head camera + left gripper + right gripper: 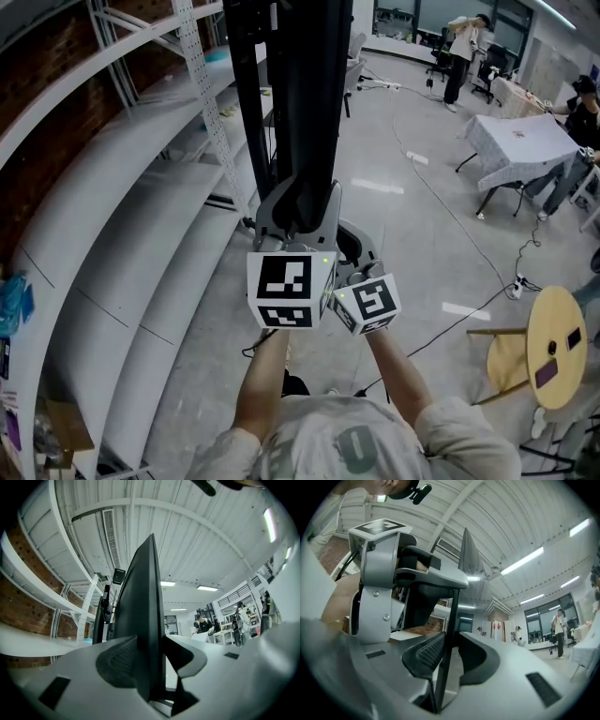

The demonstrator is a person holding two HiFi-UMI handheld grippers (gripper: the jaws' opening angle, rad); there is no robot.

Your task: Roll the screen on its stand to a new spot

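Note:
The black screen (292, 84) stands tall on its stand and shows edge-on in the head view, just beyond my hands. My left gripper (298, 214) is shut on its near edge, and in the left gripper view the thick dark panel (140, 620) fills the gap between that gripper's (151, 654) pads. My right gripper (352, 247) sits just to the right of it. There the screen's thin edge (465, 555) runs down between its (451, 651) pads, which are shut on it. The left gripper (379, 573) shows above and to the left in the right gripper view.
White shelving (141, 216) runs along the left, close to the screen. Cables (441, 206) trail over the glossy floor to the right. A round wooden stool (553, 347) stands near right, a cloth-covered table (520, 141) further back, and a person (461, 47) stands at the far end.

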